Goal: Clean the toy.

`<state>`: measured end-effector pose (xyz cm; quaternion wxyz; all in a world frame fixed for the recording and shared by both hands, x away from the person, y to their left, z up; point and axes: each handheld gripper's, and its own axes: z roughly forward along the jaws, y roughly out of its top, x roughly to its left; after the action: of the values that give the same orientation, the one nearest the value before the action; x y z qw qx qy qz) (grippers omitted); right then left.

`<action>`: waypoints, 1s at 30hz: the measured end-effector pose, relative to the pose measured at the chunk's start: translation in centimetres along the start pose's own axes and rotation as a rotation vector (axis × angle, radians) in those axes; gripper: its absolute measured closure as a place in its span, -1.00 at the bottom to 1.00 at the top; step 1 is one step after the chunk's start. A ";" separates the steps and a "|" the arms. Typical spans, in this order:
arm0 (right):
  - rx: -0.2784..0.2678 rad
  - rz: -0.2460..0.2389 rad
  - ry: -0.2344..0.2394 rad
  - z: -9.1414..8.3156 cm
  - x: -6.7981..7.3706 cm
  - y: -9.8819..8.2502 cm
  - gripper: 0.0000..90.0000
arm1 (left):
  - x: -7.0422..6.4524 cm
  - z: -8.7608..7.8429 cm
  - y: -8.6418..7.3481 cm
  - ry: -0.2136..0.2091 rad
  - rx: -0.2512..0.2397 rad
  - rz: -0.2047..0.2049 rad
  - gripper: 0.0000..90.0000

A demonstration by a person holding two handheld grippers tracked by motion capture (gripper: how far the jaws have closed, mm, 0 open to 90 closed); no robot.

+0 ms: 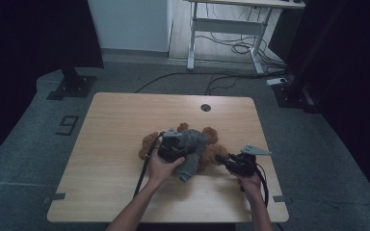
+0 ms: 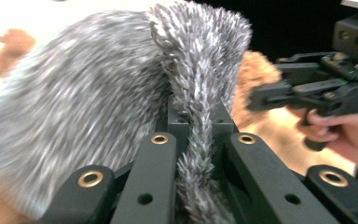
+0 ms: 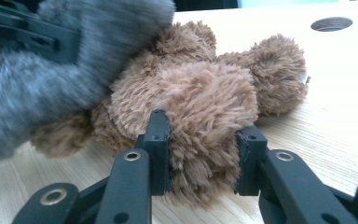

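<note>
Both forearms come in from the near edge of the bench. The left hand point(image 1: 163, 166) grips the left gripper point(image 1: 173, 144), angled forward and slightly right, its fingers point(image 2: 161, 154) pinched tight on a fold of grey fabric point(image 2: 200, 93). The right hand point(image 1: 250, 182) holds the right gripper point(image 1: 221, 159) low, pointing left, its fingers point(image 3: 158, 140) pressed into a limb of the brown teddy bear point(image 3: 205, 93).

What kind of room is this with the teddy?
Probably a lab or workshop: a bare wooden table under dark curtains, a desk frame behind, and loose cables across the grey floor.
</note>
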<state>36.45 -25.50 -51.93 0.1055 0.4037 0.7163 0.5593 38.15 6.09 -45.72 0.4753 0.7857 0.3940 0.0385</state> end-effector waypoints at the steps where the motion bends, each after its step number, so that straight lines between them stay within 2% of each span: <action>1: -0.001 0.002 0.000 0.0 0.0 0.0 0.45 | 0.4 -0.5 -0.1 0.012 -0.004 -0.003 0.86; 2: 0.000 0.002 0.000 0.0 -0.1 0.0 0.45 | 1.2 -1.5 -0.4 0.043 -0.016 -0.010 0.86; 4: 0.001 0.004 0.000 0.1 -0.2 -0.1 0.45 | 2.7 -3.0 -1.1 0.069 -0.042 -0.041 0.86; 6: -0.001 0.010 0.005 0.1 -0.3 -0.2 0.45 | 4.0 -4.3 -1.7 0.077 -0.058 -0.067 0.86; 8: -0.001 0.012 0.009 0.1 -0.3 -0.2 0.45 | 5.3 -5.5 -2.5 0.064 -0.080 -0.102 0.86; 15: 0.000 0.014 0.009 0.2 -0.3 -0.3 0.45 | 7.2 -8.4 -4.9 0.133 -0.114 -0.116 0.86; 19: -0.001 0.014 0.012 0.2 -0.3 -0.3 0.45 | 8.4 -8.7 -6.0 0.158 -0.105 -0.141 0.86; 23: 0.002 0.014 0.013 0.2 -0.3 -0.3 0.45 | 9.3 -8.8 -6.6 0.233 -0.084 -0.141 0.86; 25: 0.003 0.013 0.013 0.2 -0.4 -0.4 0.45 | 10.2 -8.7 -7.3 0.238 -0.066 -0.167 0.86; 29: 0.007 0.017 0.008 0.3 -0.4 -0.4 0.45 | 11.4 -8.3 -8.6 0.252 -0.024 -0.197 0.86; 30: 0.007 0.021 0.007 0.4 -0.4 -0.4 0.45 | 11.5 -8.2 -8.8 0.250 -0.030 -0.203 0.86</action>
<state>36.70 -25.51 -52.53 0.0960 0.4096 0.7142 0.5594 37.32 21.58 -51.68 0.4355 0.7239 0.5268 0.0936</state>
